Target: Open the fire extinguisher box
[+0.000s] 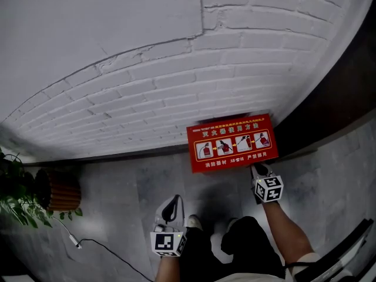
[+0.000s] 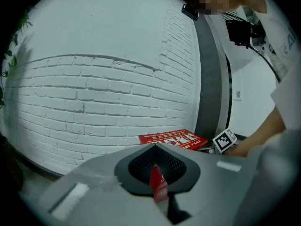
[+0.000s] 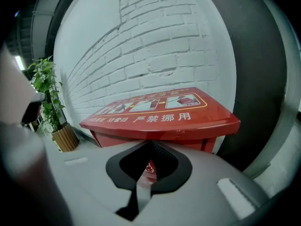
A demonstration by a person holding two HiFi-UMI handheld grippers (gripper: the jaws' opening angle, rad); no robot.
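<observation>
The red fire extinguisher box (image 1: 232, 143) stands on the floor against the white brick wall, its lid down and printed with white characters and pictograms. My right gripper (image 1: 259, 170) is at the box's front right corner; in the right gripper view its tips (image 3: 150, 144) meet just below the lid's front edge (image 3: 160, 126), jaws shut and empty. My left gripper (image 1: 172, 204) hangs over the floor, well short of the box and to its left, also shut and empty. From the left gripper (image 2: 155, 147) the box (image 2: 173, 139) shows farther off to the right.
A potted plant in a wicker pot (image 1: 56, 190) stands at the left by the wall, with a white cable (image 1: 88, 242) trailing over the grey tiled floor. A dark pillar (image 1: 335, 93) rises just right of the box. The person's shoes (image 1: 192, 221) are between the grippers.
</observation>
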